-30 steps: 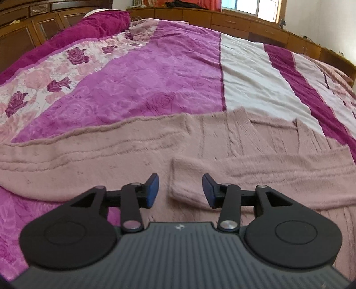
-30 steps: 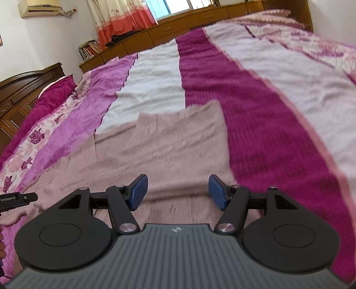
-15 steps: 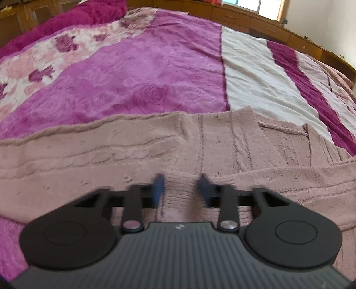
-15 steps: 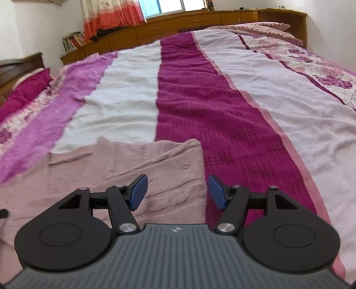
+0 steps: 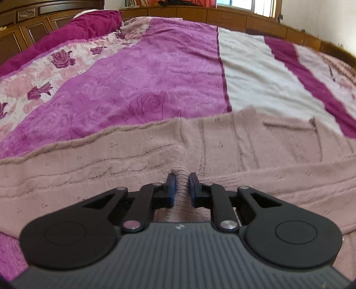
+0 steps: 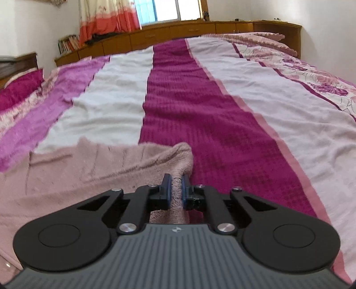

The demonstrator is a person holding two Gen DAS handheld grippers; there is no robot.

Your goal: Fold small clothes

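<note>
While the dusty-pink knit sweater (image 5: pixel 138 160) lies spread flat across the near part of the bed, the left wrist view shows the left gripper (image 5: pixel 182 185) closed narrow on a bunched fold of that knit, blue pads (image 5: pixel 171 189) pressing the fabric from both sides; the pinched piece looks like the ribbed end of a sleeve that runs off to the right across the sweater body. Jaws have just been closing, with the knit between them. Beyond the sweater: bedspread (image 5: pixel 138 84) in violet with a rose pattern, then a white stripe and a magenta stripe to the right; dark wooden headboard (image 5: pixel 33 26) at upper left. Right wrist view: right gripper (image 6: pixel 175 187) also drawn nearly together, pads clamped on a raised corner of the same sweater (image 6: pixel 84 173), the fabric pulled into a small peak just ahead of the fingertips. Jaws have just been closing here too, cloth between them. This corner sits at the border between the white and magenta stripes of the bedspread (image 6: pixel 200 115). The rest of the sweater spreads to the left of the gripper. Window with an orange-and-white curtain (image 6: pixel 106 20) above low wooden cabinets (image 6: pixel 178 33) at the far side.
</note>
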